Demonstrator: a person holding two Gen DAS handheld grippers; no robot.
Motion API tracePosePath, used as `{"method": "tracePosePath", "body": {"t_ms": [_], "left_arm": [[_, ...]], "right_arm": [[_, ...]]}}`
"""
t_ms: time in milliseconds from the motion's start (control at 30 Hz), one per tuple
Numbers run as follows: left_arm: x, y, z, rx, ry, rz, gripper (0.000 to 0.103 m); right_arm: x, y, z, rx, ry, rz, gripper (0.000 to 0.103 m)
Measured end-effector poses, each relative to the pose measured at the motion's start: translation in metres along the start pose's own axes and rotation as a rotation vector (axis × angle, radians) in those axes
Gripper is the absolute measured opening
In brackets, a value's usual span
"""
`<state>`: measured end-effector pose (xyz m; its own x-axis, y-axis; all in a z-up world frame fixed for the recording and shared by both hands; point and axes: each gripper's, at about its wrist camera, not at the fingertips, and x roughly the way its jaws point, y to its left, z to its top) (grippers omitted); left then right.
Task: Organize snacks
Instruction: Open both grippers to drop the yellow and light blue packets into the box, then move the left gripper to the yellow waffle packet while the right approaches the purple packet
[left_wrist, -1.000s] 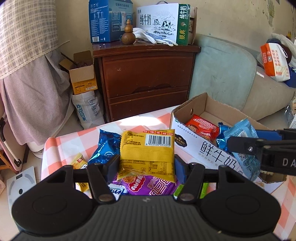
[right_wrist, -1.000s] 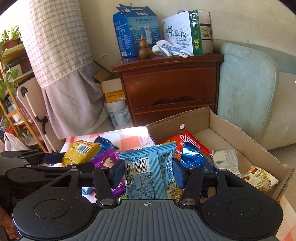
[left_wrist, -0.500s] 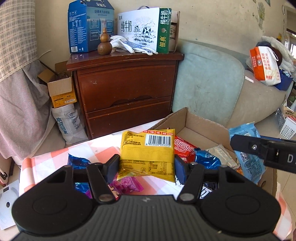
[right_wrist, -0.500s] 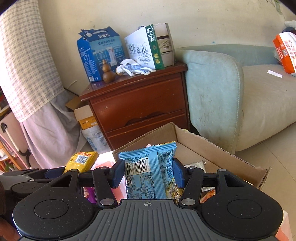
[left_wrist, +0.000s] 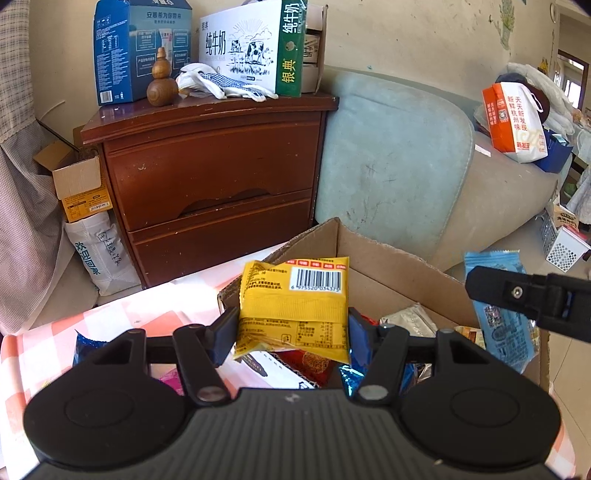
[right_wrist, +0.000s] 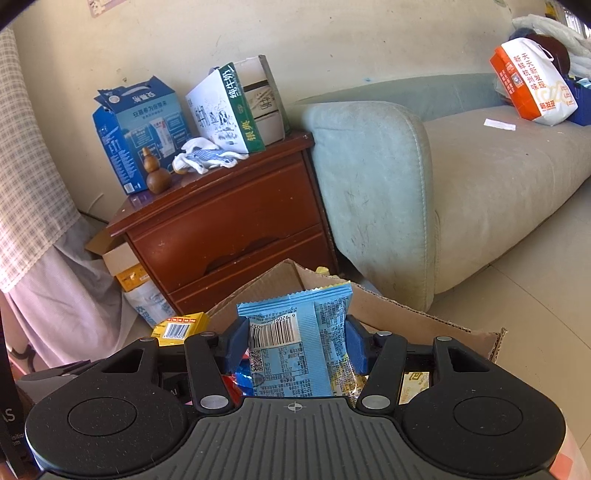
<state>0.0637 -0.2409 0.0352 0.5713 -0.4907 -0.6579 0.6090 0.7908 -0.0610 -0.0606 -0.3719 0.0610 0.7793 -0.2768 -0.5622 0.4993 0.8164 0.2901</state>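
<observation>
Packets are the load here, two of them in the air, one per tool: the left gripper (left_wrist: 291, 328) pinches a yellow foil snack packet with a barcode (left_wrist: 295, 302) across its side edges, and the right gripper (right_wrist: 295, 345) pinches a light blue crinkled plastic snack packet (right_wrist: 295, 343) the same way, blue pads pressed on both sides of each. Both packets hang above the open brown cardboard box (left_wrist: 399, 269) that sits at the right end of the pink checked tablecloth (left_wrist: 122, 314). Judging by how they stand up unsupported, these are light, air-puffed wrappers, soft and slick, likely to crumple or twist under a hard squeeze, so a hold across the flat body near the seam looks safest. In the box I count at least four more wrappers: one red, one shiny blue, one silver, one yellowish; others may be hidden. On the cloth to the left lie one dark blue wrapper (left_wrist: 86, 349) and one pink one, partly hidden.
</observation>
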Motion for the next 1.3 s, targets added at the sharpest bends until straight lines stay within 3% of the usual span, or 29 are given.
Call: {"method": "tracePosePath", "body": {"t_ms": [233, 333, 367, 467, 533, 867, 1300], "left_arm": [[0.023, -0.014, 0.008, 0.028, 0.015, -0.018, 0.061], [0.029, -0.02, 0.008, 0.047, 0.032, -0.012, 0.071], [0.03, -0.021, 0.008, 0.047, 0.036, -0.006, 0.079], [0.026, -0.023, 0.009, 0.053, 0.024, -0.003, 0.086], [0.022, -0.023, 0.01, 0.06, 0.023, 0.016, 0.093], [0.002, 0.0, 0.005, 0.038, 0.047, 0.064, 0.094], [-0.029, 0.068, -0.015, -0.049, 0.099, 0.126, 0.094]], "right_arm": [[0.009, -0.016, 0.002, 0.078, 0.006, -0.092, 0.054], [0.014, -0.022, 0.002, 0.112, 0.011, -0.136, 0.056], [0.015, -0.023, 0.002, 0.117, 0.014, -0.143, 0.056], [0.016, -0.025, 0.002, 0.135, 0.014, -0.15, 0.069], [0.014, -0.025, 0.003, 0.134, 0.001, -0.155, 0.07], [0.009, -0.014, 0.003, 0.111, -0.001, -0.111, 0.072], [0.01, 0.033, -0.007, -0.042, 0.022, 0.035, 0.074]]}}
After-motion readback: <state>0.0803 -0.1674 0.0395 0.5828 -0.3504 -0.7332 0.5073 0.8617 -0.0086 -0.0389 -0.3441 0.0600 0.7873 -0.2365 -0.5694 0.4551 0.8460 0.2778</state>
